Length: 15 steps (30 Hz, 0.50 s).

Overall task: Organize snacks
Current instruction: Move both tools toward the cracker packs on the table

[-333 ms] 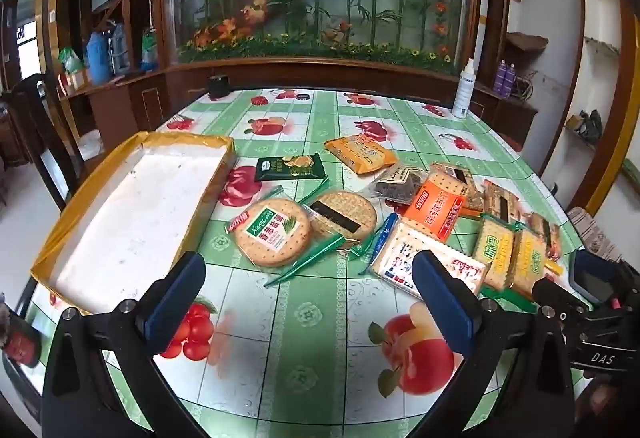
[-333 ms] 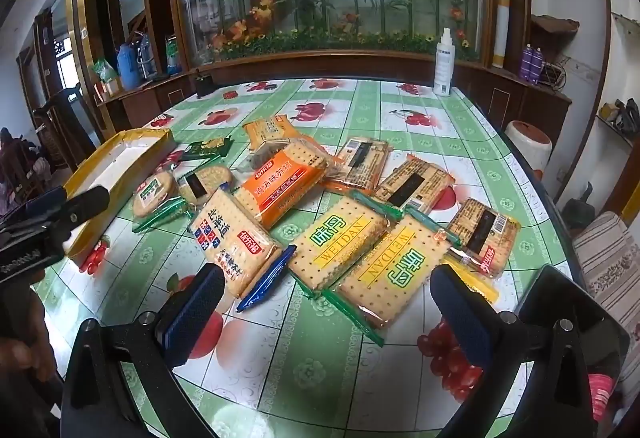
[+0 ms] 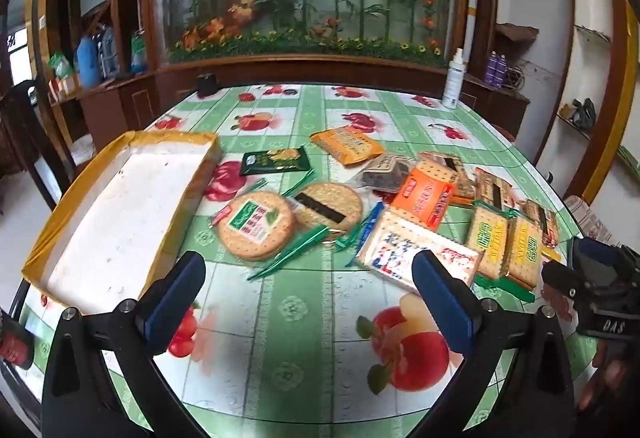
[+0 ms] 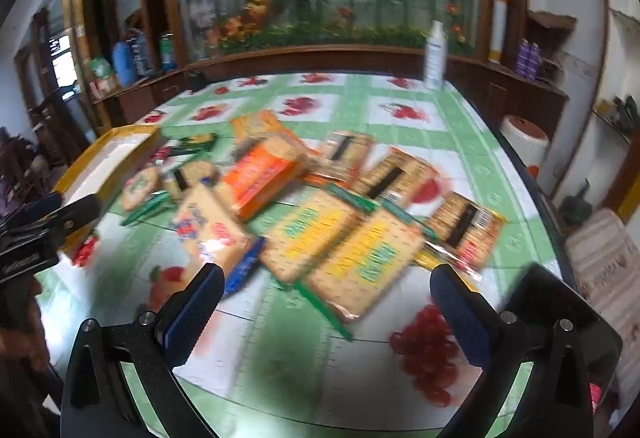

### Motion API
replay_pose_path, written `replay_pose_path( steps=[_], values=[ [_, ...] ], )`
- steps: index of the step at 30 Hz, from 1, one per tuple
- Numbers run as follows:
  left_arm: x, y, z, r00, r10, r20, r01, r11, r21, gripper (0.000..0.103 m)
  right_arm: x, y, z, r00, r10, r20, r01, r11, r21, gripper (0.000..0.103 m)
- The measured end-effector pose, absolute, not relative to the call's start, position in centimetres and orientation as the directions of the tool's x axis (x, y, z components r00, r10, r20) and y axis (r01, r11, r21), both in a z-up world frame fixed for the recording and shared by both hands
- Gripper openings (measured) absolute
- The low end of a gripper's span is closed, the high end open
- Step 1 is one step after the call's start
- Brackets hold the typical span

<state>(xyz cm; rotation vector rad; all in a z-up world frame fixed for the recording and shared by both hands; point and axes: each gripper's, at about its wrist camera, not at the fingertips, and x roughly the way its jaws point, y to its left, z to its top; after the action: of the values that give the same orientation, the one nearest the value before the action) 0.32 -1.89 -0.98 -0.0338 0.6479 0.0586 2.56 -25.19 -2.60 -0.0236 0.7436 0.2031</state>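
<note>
Several cracker packs lie spread on the fruit-print tablecloth (image 3: 304, 314): a round pack with a green label (image 3: 256, 224), a second round pack (image 3: 326, 205), an orange pack (image 3: 426, 194), a white square pack (image 3: 416, 252) and two yellow-green packs (image 3: 506, 244). A yellow-rimmed white tray (image 3: 120, 206) lies at the left, with nothing in it. My left gripper (image 3: 308, 280) is open above the cloth, short of the packs. My right gripper (image 4: 326, 292) is open too, just short of the yellow-green packs (image 4: 340, 242). The right wrist view is blurred.
A white spray bottle (image 3: 454, 80) stands at the table's far right edge. A dark small object (image 3: 206, 84) sits at the far left edge. Wooden cabinets and a flower display stand behind. A round stool (image 4: 524, 140) is off the right edge.
Both views have shifted slightly, and the right wrist view is now blurred by motion. The packs lie where they were and both grippers stay open.
</note>
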Motion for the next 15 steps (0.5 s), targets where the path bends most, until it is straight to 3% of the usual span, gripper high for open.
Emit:
replay_pose_path(
  steps=[5,9,11,13,15],
  values=[
    [0.2,-3.3,-0.8,0.830,0.060,-0.554,-0.049,0.998,0.035,0.103,2.7,-27.0,-2.9,0.717,0.165,-0.677,-0.155,0.985,0.075,0.103],
    [1.1,-4.4,-1.8,0.807,-0.001,-0.591,-0.013,1.000,-0.020,0.103,3.1,-26.9,-3.4,0.708,0.158,-0.688,-0.156,0.986,0.066,0.103],
    [1.2,-4.5,-2.2,0.801,0.013,-0.598,-0.049,0.998,-0.044,0.103,3.9,-27.2,-3.9,0.695,0.139,-0.706,-0.121,0.990,0.076,0.103],
    [1.9,-5.6,-2.8,0.788,0.060,-0.612,-0.069,0.998,0.009,0.103,4.6,-27.7,-4.3,0.685,0.137,-0.716,-0.083,0.990,0.111,0.103],
    [2.8,-6.2,-3.4,0.760,-0.004,-0.650,-0.032,0.999,-0.043,0.103,5.2,-28.2,-4.8,0.675,0.110,-0.730,-0.032,0.992,0.120,0.103]
  ],
)
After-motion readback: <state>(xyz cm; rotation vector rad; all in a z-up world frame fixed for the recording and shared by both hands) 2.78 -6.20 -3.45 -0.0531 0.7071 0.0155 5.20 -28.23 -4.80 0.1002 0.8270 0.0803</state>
